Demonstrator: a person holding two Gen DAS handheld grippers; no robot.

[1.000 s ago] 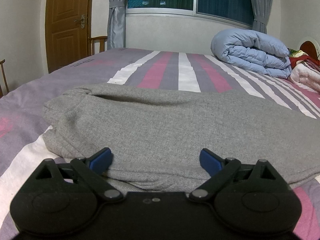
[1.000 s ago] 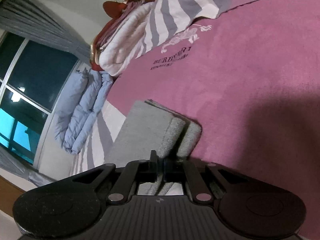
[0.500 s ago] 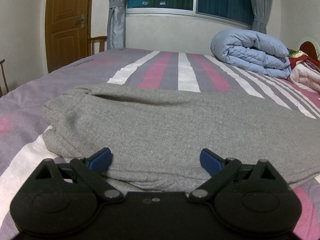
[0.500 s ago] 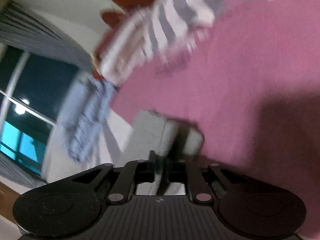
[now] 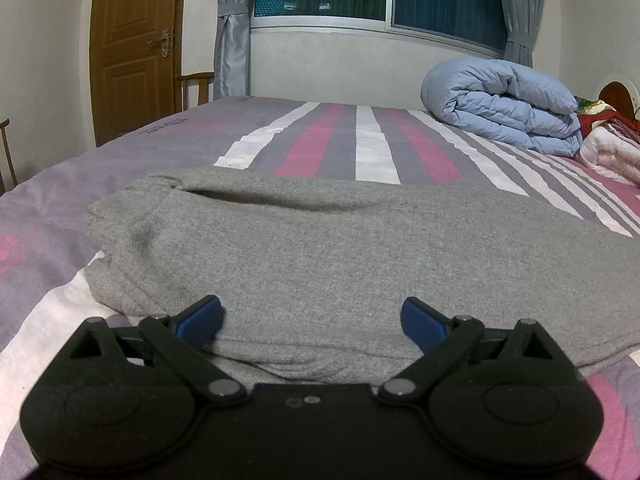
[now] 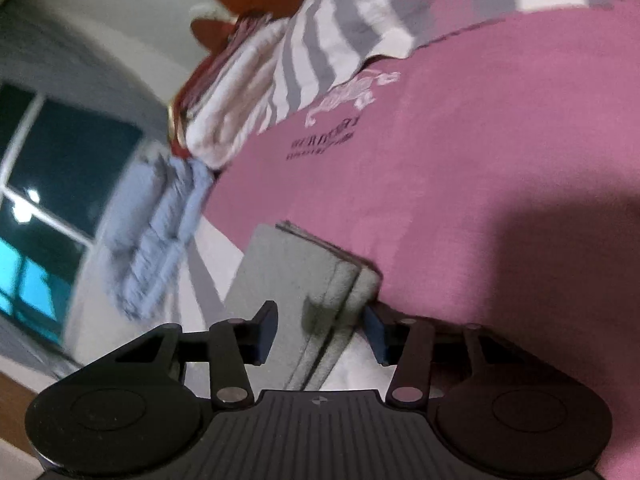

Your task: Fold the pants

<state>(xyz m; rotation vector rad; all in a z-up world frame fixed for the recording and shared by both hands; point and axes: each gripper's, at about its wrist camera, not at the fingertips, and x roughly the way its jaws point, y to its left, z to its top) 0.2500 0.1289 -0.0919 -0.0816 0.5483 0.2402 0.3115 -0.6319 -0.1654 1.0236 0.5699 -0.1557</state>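
Observation:
Grey sweatpants (image 5: 320, 248) lie folded lengthwise on the striped bed, waistband to the left. My left gripper (image 5: 312, 316) is open, its blue-tipped fingers (image 5: 200, 316) spread over the near edge of the pants, holding nothing. In the right wrist view the stacked leg cuffs (image 6: 304, 276) lie on the pink part of the bedspread. My right gripper (image 6: 320, 328) is open, its jaws standing either side of the cuff end without closing on it.
A rolled light-blue duvet (image 5: 500, 104) and folded blankets (image 5: 612, 148) lie at the bed's far right. A brown door (image 5: 132, 40), a wooden chair (image 5: 196, 88), a window and curtains stand behind. The pink bedspread (image 6: 480, 180) carries a printed logo.
My right gripper was shut on the leg cuffs and has opened, letting them go onto the bed. The left gripper and the pants in its view have not moved.

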